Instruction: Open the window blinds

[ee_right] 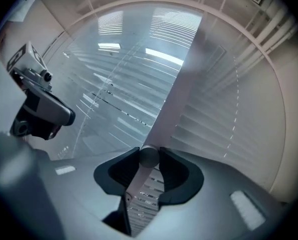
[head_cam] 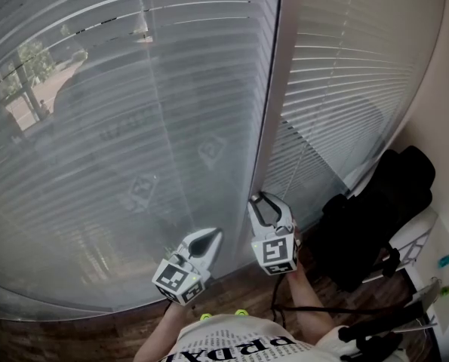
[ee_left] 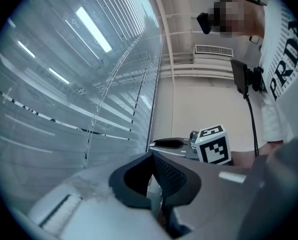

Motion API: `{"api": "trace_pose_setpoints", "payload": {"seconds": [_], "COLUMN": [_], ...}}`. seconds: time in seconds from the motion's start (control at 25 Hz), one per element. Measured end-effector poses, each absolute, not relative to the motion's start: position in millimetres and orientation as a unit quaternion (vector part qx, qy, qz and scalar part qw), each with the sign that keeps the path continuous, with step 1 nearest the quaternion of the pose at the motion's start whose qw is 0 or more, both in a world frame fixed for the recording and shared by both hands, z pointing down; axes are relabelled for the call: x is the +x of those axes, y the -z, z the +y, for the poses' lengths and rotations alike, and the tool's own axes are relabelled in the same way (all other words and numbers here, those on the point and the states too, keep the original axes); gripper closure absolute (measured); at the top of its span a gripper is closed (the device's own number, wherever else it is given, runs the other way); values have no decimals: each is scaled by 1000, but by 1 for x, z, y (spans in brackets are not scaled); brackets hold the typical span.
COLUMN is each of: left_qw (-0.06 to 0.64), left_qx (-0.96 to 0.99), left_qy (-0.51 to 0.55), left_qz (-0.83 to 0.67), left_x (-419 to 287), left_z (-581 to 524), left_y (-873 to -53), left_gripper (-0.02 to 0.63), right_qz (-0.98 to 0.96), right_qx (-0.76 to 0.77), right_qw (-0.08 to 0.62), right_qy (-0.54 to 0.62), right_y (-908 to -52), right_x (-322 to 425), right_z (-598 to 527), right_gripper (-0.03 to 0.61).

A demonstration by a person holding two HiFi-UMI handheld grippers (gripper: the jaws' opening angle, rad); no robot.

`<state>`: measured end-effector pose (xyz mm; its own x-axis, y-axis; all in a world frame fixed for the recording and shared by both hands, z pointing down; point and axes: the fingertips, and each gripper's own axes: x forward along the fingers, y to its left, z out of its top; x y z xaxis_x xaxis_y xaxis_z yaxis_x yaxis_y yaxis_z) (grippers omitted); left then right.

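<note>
L fingers [ee_left: 175, 176] clenched on nothing, R fingers [ee_right: 178, 176] clamped on round wand end [ee_right: 149, 157] by the blinds [head_cam: 118, 127].

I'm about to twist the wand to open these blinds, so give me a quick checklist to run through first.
1. Right gripper closed on the grey round-ended blind wand: ok, pads touch it on both sides.
2. Left gripper free: ok, jaws nearly together, nothing between them.
3. Left gripper apart from the pale horizontal slats of the left blind: ok.
4. White slats of the right blind opened: not ok, they look shut.
5. Which blind the wand turns: cannot tell.
6. Black bundle beside the wall apart from the right gripper: ok.
</note>
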<state>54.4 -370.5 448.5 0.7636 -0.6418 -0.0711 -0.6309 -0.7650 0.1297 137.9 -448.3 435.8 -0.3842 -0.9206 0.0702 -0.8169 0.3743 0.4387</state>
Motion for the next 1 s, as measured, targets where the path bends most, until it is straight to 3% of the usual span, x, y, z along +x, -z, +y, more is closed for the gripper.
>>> {"api": "trace_pose_setpoints", "payload": {"seconds": [1.0], "left_qw": [50], "left_qx": [939], "left_qy": [53], "left_qz": [-337], "left_x": [56], "left_z": [-368], "left_y": [-450], "left_gripper": [621], "right_qz": [-839], "right_qx": [544], "right_qw": [-5], "right_qy": [-16], "right_y": [-436], "right_x": [147], "right_z": [-451], "right_gripper": [445]}}
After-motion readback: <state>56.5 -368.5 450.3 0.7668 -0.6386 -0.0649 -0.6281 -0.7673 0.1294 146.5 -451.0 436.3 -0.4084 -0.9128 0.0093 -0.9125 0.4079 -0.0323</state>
